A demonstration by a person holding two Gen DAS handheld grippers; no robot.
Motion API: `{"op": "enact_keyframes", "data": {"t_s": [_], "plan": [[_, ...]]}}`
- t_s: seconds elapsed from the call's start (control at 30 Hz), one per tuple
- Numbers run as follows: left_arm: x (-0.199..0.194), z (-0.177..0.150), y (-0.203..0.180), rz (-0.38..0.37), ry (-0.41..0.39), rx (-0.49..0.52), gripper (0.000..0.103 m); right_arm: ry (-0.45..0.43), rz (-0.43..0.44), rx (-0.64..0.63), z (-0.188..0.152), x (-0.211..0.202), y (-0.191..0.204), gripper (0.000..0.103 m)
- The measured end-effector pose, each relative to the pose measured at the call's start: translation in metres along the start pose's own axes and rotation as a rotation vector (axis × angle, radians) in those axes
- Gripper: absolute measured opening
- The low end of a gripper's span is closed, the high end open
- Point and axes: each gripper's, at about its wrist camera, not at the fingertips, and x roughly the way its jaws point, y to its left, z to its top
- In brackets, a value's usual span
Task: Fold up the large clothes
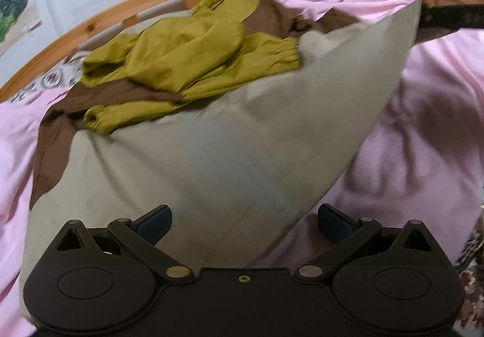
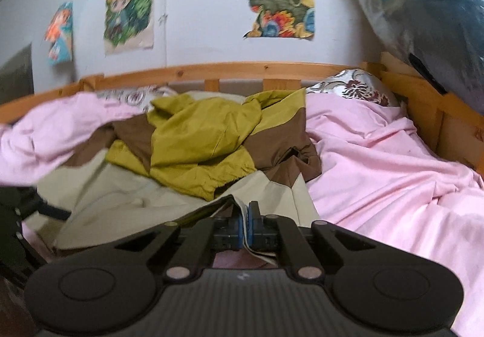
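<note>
Your right gripper [image 2: 250,217] pinches the smooth beige hem of the crumpled olive-brown-beige jacket [image 2: 199,152] lying mid-bed on the pink sheet [image 2: 378,161]; your left gripper [image 1: 244,219] gapes empty above its beige panel.

Blurred blue bundle [image 2: 429,4], cut off at the frame's top-right edge

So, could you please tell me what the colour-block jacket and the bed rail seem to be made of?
Jacket: probably a thin woven synthetic such as nylon, judging by its faint sheen, crisp creases and gathered elastic cuffs; the exact fibre is unclear.
Bed rail: unpainted, light-finished wood, probably pine, showing knots and grain.
</note>
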Motion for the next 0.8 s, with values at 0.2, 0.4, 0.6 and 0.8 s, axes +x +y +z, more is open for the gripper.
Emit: {"op": "enact_keyframes", "data": {"t_s": [0.2,0.4,0.6,0.8], "plan": [[-0.006,-0.002,0.004,-0.012,0.003,0.004,0.102,-0.072,0.013,0.066,0.011,0.001,0.002,0.004],[-0.002,0.005,-0.006,0.03,-0.013,0.067,0.102,-0.17,0.046,0.154,0.038,0.015,0.003,0.004],[0.003,0.009,0.002,0.145,-0.008,0.073,0.099,-0.215,0.05,0.209,0.049,0.024,0.001,0.004],[0.004,0.001,0.016,0.232,0.018,0.087,0.099,-0.218,0.049,0.253,0.048,0.025,-0.008,0.004]]}}
